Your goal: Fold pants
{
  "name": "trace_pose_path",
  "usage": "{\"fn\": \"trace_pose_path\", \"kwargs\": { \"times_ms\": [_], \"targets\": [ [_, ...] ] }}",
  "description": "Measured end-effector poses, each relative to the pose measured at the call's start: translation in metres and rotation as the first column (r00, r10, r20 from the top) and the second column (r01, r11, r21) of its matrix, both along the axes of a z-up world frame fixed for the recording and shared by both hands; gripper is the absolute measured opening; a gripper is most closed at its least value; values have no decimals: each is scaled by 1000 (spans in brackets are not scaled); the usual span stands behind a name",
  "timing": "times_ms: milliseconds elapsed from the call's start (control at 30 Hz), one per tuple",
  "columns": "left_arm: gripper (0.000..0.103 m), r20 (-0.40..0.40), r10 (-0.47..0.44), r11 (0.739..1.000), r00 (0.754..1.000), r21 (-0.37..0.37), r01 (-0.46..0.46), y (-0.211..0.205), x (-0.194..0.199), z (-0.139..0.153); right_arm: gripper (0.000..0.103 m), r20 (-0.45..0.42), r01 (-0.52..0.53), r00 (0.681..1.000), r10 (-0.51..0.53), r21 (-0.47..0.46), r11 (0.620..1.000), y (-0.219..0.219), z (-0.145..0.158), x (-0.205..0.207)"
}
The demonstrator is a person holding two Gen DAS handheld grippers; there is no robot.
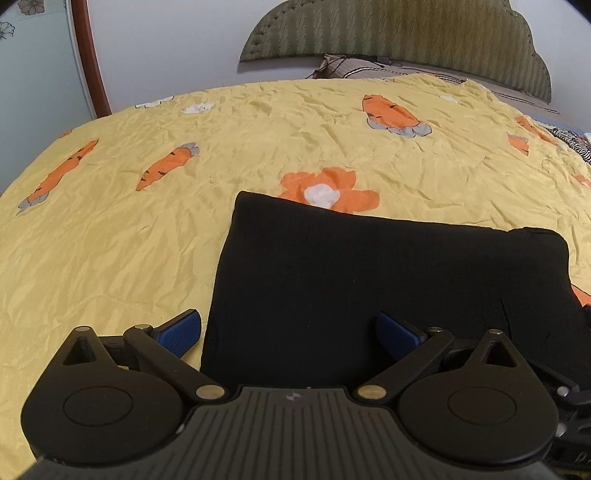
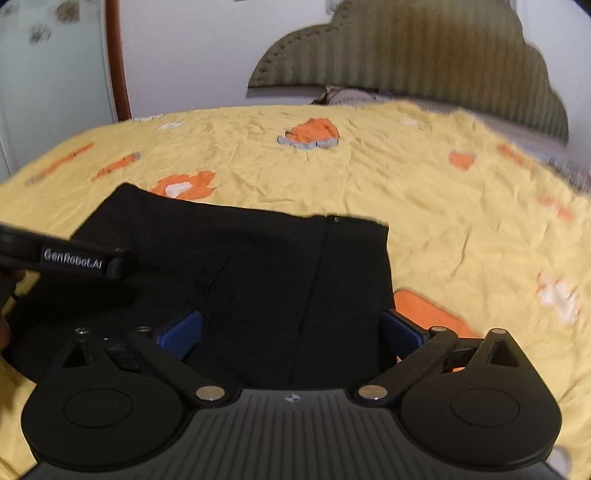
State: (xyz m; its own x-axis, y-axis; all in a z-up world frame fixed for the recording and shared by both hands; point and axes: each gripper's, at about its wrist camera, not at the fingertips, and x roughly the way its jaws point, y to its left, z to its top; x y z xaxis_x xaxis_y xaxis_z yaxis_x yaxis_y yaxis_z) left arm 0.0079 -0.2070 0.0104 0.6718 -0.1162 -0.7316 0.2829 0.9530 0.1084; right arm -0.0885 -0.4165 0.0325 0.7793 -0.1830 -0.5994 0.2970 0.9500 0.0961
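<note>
I have the black fabric pants lying as a folded rectangle on the yellow carrot-print bedspread, so I judge the folding nearly done. Both my left gripper and right gripper hover over its near edge, jaws wide, holding nothing. Next I'd either pinch the near edge and carry it toward 12 o'clock, or withdraw.

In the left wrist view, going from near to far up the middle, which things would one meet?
Left gripper → black pants → orange flower print on the yellow bedspread → green headboard.
</note>
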Motion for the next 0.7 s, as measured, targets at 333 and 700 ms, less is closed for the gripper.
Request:
{"fn": "trace_pose_path", "kwargs": {
  "times_ms": [333, 700],
  "targets": [
    [103, -16, 16, 1000, 1000, -13, -16, 7, -15, 5, 103, 43, -83, 995, 88, -109, 991, 30, 12, -21],
    [103, -40, 41, 997, 998, -56, -44, 22, -28, 6, 103, 31, -88, 995, 92, -113, 990, 39, 11, -21]
  ]
}}
